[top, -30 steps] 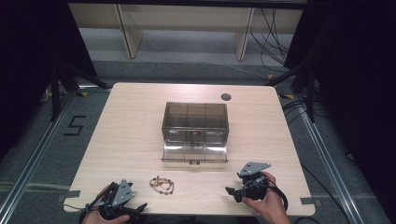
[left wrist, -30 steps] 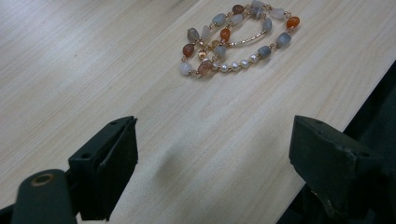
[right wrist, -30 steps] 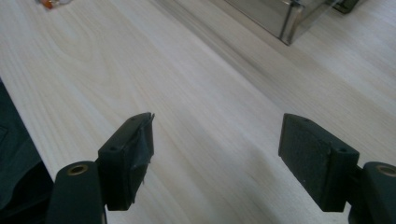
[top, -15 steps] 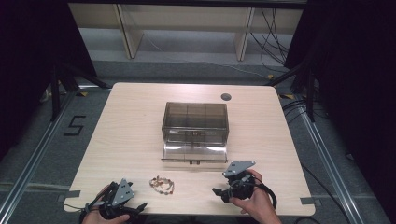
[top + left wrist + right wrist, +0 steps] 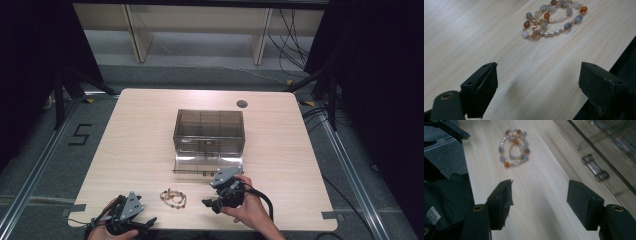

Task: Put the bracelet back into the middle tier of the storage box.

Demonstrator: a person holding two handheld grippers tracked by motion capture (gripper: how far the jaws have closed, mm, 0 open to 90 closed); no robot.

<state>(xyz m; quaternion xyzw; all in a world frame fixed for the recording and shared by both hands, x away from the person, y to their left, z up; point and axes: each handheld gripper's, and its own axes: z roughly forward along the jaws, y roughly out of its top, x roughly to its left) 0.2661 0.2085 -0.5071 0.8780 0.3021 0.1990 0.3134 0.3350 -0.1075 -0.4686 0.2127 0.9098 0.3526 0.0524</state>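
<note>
Left gripper [image 5: 142, 223]: I hold it at the table's near edge; in its own view the jaws stand wide apart, gripping nothing, above bare wood.
Right gripper [image 5: 212, 204]: I hold it near the front edge, right of centre; its 2 jaws are spread and empty.
Bracelet [image 5: 173, 198]: lies flat on the table [image 5: 140, 130] between my 2 grippers, apart from both. In the left gripper view the beads [image 5: 551, 17] sit ahead of the jaws, clear of them; in the right gripper view they sit ahead, toward the left jaw.
Box [image 5: 208, 132]: smoked transparent case at table centre, beyond the bracelet; its front panel lies folded down, handle [image 5: 595, 168] just right of my right jaw.
Grommet [image 5: 242, 104]: dark disc near the far edge.
</note>
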